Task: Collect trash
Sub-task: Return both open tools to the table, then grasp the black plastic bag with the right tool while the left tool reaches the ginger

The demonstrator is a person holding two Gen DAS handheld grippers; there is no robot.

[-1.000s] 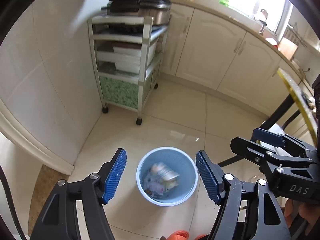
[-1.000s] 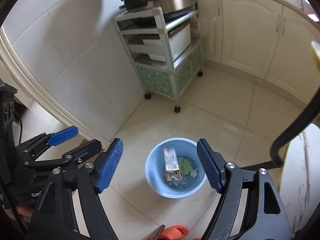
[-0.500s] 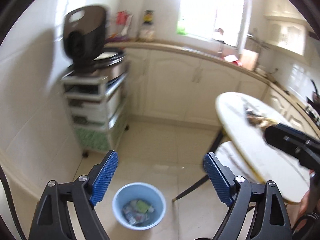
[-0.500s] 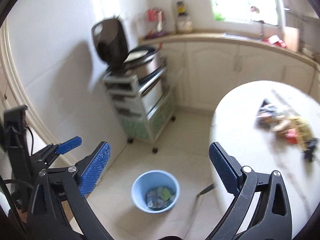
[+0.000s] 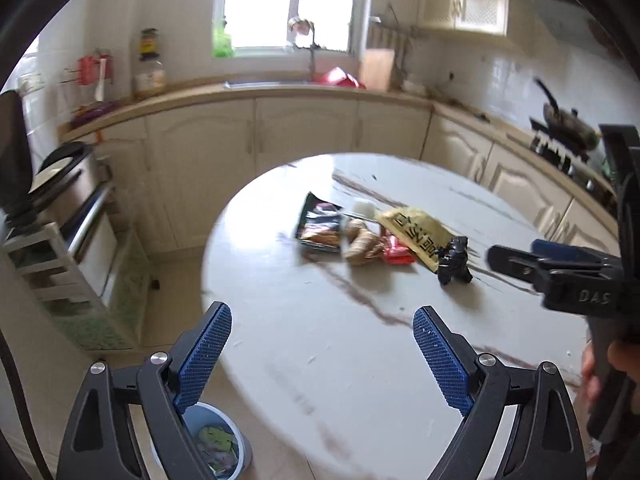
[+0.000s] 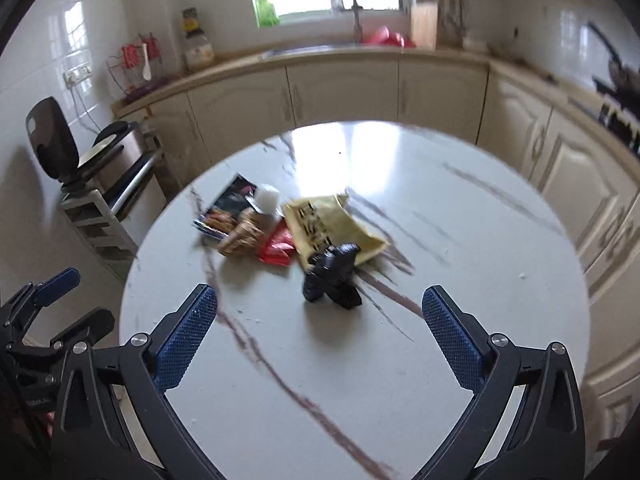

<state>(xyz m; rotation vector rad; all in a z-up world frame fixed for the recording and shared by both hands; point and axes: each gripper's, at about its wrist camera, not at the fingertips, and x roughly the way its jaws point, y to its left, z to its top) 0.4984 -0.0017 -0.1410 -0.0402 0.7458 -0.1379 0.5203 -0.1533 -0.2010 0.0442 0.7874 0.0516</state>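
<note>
A pile of trash lies on the round marble table [image 5: 360,340] [image 6: 440,240]: a dark snack wrapper [image 5: 320,224] [image 6: 228,208], a brown crumpled piece [image 5: 360,244] [image 6: 242,234], a red wrapper [image 5: 398,252] [image 6: 278,246], a yellow bag [image 5: 418,232] [image 6: 328,220], a crumpled black bag [image 5: 454,266] [image 6: 332,278] and a small white piece [image 5: 362,208] [image 6: 267,198]. My left gripper [image 5: 322,354] is open and empty over the table's near edge. My right gripper [image 6: 320,338] is open and empty, short of the black bag. The blue bin [image 5: 216,444] with trash stands on the floor below.
A shelf cart with a cooker [image 5: 60,216] [image 6: 104,176] stands left of the table. Cream cabinets and a counter with sink [image 5: 304,92] [image 6: 352,52] run along the back and right walls. A stove with a pan [image 5: 568,132] is at the right.
Both grippers have swung up from over the blue bin on the floor to face the table top. The trash pile is now ahead of them. Both stay open.
</note>
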